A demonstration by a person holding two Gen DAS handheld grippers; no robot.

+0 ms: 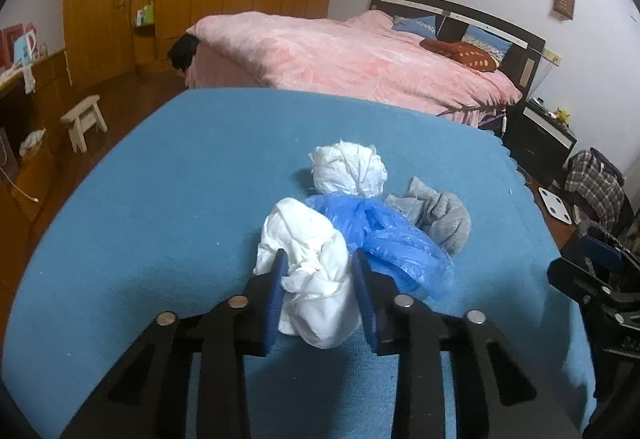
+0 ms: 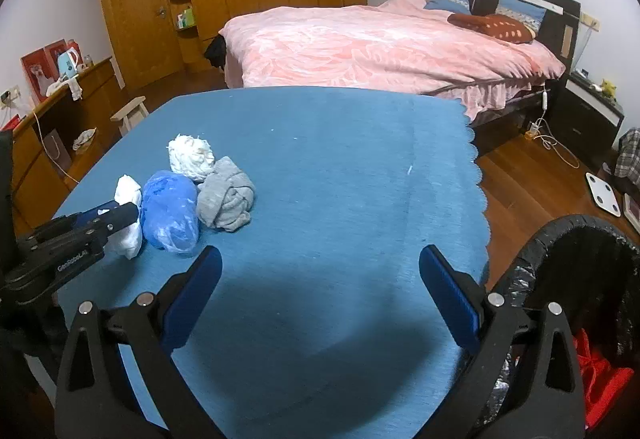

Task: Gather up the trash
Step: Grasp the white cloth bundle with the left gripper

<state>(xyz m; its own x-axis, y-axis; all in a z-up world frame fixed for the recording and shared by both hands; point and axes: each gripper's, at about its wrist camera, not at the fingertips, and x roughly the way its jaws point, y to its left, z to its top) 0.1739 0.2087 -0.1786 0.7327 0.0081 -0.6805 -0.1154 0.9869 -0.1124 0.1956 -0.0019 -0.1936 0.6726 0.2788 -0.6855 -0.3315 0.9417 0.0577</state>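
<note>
In the left wrist view the left tongs are clamped on a white paper wad on the blue bench, touching a blue plastic bag. In the right wrist view the right tongs stand wide apart over bare cloth near the bench's right edge, with a black bin just beside that edge.

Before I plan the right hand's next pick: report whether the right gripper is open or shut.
Open. In its own wrist view the right gripper has its blue pads spread wide over bare blue tablecloth, with nothing between them.
</note>
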